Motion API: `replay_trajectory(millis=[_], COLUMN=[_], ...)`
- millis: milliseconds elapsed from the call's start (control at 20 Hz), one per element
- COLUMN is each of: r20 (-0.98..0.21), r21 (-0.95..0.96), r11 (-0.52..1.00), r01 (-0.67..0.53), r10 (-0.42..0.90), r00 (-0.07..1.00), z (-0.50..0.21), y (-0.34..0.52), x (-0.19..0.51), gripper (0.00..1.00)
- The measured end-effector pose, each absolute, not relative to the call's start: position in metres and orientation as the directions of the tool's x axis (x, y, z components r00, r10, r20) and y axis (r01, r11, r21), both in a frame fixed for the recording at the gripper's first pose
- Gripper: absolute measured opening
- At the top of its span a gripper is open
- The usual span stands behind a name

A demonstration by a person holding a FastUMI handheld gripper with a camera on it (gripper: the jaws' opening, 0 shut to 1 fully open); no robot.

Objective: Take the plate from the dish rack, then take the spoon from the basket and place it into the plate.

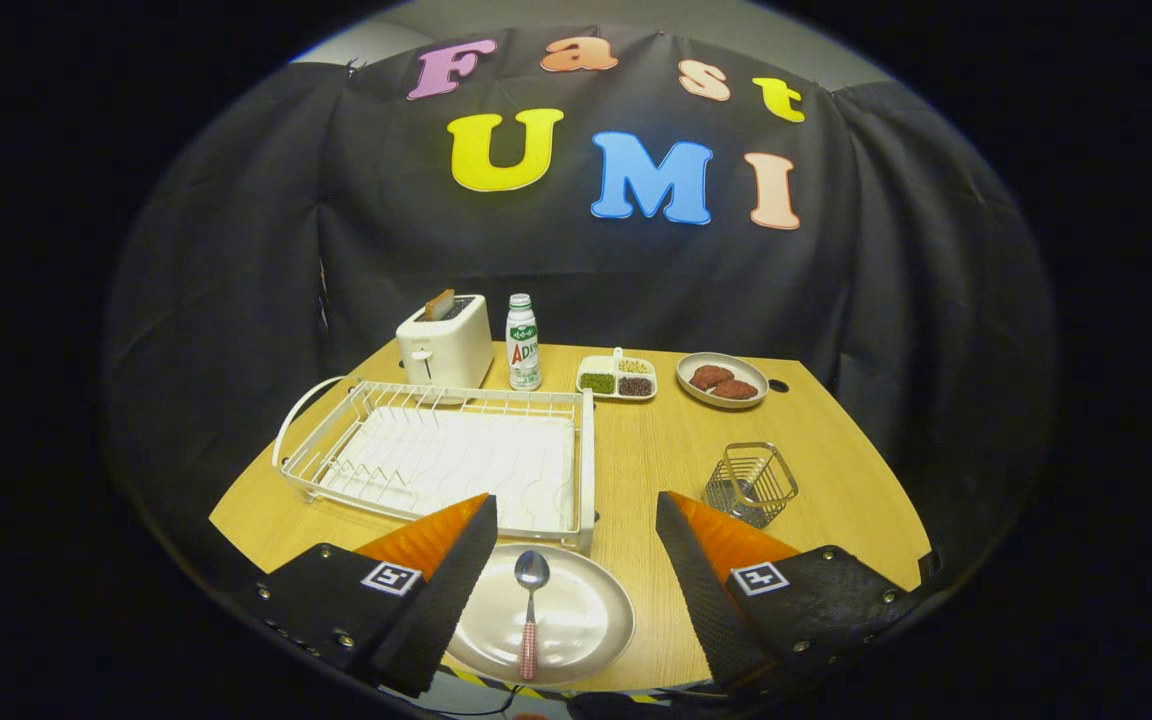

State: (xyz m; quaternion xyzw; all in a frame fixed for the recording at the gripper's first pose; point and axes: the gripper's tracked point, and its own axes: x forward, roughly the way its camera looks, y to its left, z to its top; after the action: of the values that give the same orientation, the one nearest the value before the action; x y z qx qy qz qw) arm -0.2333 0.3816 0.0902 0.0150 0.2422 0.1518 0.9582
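Wooden table point(656, 470) lies bare between rack point(456, 460) and basket point(751, 483); fingers point(456, 570) wide apart flank spoon point(530, 610) on plate point(586, 620).

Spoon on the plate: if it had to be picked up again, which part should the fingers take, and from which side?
Take the spoon by its handle, from above. It lies flat in the plate, bowl pointing toward the dish rack, handle toward the open gripper. Fingers should straddle the narrow handle crosswise.
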Motion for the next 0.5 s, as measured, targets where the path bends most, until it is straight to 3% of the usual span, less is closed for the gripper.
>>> replay_trajectory(millis=[500], r20=[-0.192], r21=[0.117], r11=[0.964], r01=[-0.237], r10=[0.256], r00=[0.947], z=[0.209], y=[0.344], x=[-0.141], gripper=[0.97])
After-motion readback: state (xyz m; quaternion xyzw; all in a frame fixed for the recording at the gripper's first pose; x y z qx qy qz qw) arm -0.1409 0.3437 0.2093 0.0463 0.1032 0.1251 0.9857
